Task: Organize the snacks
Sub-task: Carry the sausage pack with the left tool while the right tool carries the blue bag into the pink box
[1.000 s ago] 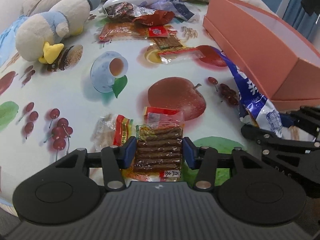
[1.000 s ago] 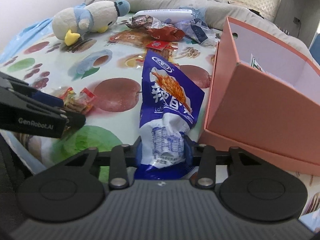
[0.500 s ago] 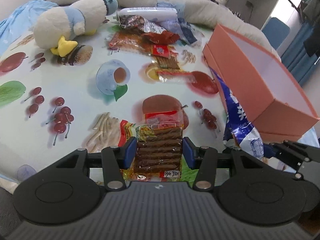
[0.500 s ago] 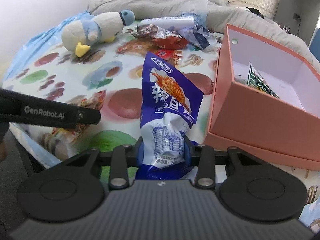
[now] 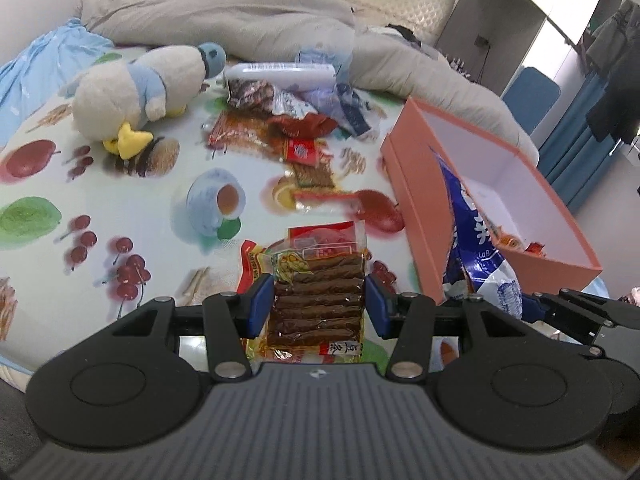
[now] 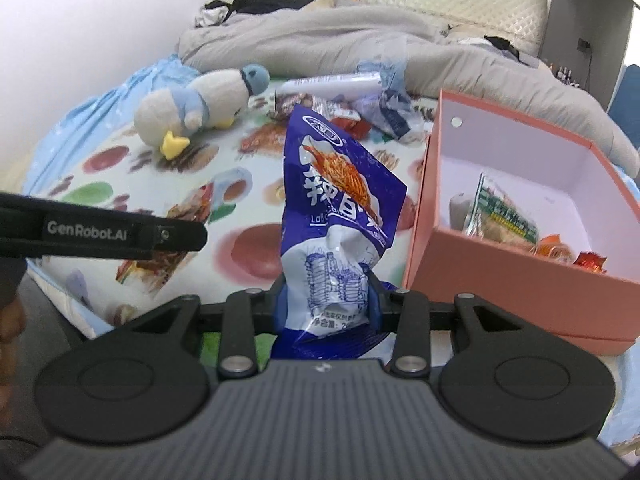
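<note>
My left gripper point(image 5: 319, 305) is shut on a clear packet of brown snack sticks point(image 5: 316, 296) and holds it above the fruit-print cloth point(image 5: 120, 204). My right gripper point(image 6: 326, 300) is shut on a blue and white snack bag point(image 6: 336, 216), held upright just left of the pink box point(image 6: 508, 264). The box point(image 5: 416, 208) is open and holds several snacks, among them a green packet point(image 6: 500, 212). The blue bag also shows in the left wrist view point(image 5: 476, 236), in front of the box wall. The left gripper's side shows in the right wrist view point(image 6: 104, 232).
A plush duck point(image 5: 140, 96) lies at the back left. A pile of loose snack packets point(image 5: 288, 120) and a white tube point(image 5: 280, 74) lie at the back middle. A grey duvet point(image 5: 240, 20) lies behind. A yellow-red packet point(image 5: 256, 260) lies under the held sticks.
Both grippers have risen with their packets, and the views now look down into the open box. The blue bag has come up beside the box wall.
</note>
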`<action>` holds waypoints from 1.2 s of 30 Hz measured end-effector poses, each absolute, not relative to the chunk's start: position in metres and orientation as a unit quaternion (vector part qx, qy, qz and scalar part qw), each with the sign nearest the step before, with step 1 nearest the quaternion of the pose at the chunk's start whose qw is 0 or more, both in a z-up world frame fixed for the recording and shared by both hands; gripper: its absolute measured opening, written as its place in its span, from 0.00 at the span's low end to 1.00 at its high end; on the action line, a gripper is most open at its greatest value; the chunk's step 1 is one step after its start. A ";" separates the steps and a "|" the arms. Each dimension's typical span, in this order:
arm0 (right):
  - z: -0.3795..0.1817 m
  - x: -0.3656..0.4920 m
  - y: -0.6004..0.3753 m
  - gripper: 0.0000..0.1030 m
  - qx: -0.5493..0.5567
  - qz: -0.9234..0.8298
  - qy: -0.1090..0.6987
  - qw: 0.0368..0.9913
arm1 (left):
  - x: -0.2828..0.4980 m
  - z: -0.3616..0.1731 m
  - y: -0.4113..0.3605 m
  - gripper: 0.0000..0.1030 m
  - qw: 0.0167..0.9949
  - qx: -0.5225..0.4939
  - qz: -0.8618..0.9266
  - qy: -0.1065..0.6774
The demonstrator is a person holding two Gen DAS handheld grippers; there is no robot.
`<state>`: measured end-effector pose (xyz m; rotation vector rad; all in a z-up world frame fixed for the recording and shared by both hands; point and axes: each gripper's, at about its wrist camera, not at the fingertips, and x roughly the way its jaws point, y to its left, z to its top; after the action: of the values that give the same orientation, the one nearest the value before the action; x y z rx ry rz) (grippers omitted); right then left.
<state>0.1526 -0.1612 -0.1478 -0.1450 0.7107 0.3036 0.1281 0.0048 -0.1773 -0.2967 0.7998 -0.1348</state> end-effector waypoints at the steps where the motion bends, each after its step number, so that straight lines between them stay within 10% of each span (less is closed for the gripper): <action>1: -0.144 0.152 -0.162 0.40 -0.070 0.149 0.343 0.925 | 0.127 -0.173 0.005 0.54 0.909 -0.146 -0.067 0.384; 36: -0.083 0.145 -0.256 0.40 -0.037 0.058 0.269 0.961 | 0.150 -0.089 -0.099 0.54 0.927 -0.119 -0.182 0.306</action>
<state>0.1447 -0.2557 -0.0830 -0.0750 0.5460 0.1178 0.1498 -0.0987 -0.0892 -0.2449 0.6276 -0.3736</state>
